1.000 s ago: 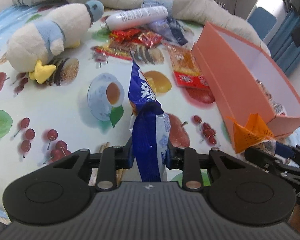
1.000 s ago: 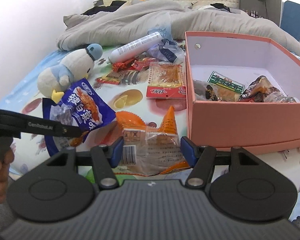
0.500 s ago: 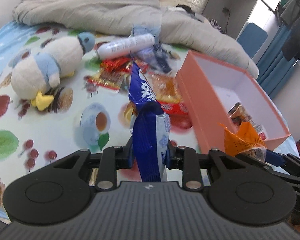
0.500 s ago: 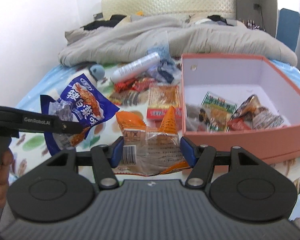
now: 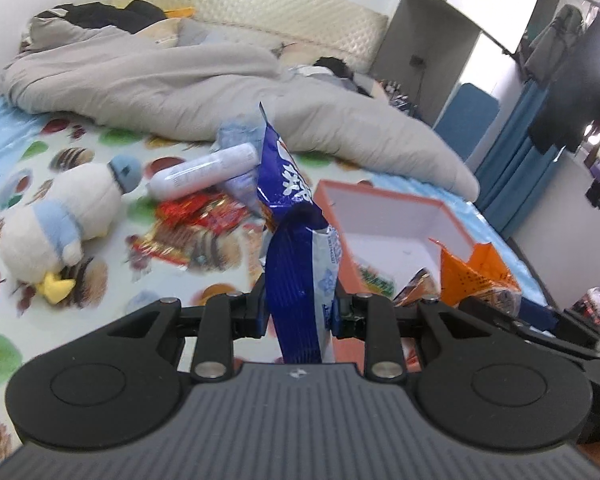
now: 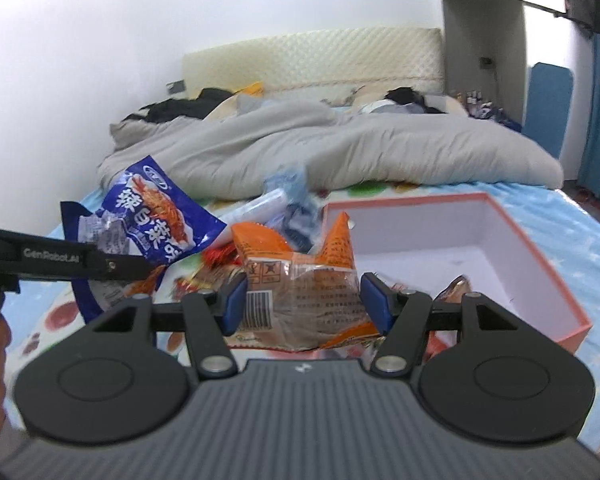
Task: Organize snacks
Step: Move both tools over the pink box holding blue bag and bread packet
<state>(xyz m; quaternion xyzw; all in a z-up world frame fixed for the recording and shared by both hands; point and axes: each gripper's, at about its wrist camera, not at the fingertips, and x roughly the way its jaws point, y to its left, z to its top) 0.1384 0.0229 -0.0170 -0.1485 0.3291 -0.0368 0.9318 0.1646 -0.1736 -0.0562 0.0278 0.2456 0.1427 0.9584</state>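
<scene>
Both grippers are loaded and raised above the bed, and everything turns on where the pink box point(image 6: 540, 256) lies from each of them. The left gripper point(image 5: 300, 312) has its jaws drawn in narrow on a blue snack bag point(image 5: 296, 272), pinched near its lower end so the bag stands up on edge, its long axis running up and away from the fingers. The right gripper point(image 6: 302, 300) has its jaws set wider, pressed on either side of an orange-and-clear snack packet point(image 6: 300, 280), which lies broad and flat across the gap with its two orange corners sticking up.

The pink box sits open on the bed point(image 5: 20, 184), with a few snacks already in its near corner. In the right wrist view the box is just beyond and to the right of the orange packet, so the right gripper is judged the nearer one and needs little more than a short carry forward and to the right over the rim. In the left wrist view the box is ahead and to the right of the blue bag, with the right gripper lying between, so the left load probably has to wait or come over the far-left wall.

Left of the box, loose red packets point(image 5: 204, 220), a white bottle point(image 5: 204, 172) and a plush penguin point(image 5: 60, 220) remain on the bed.
</scene>
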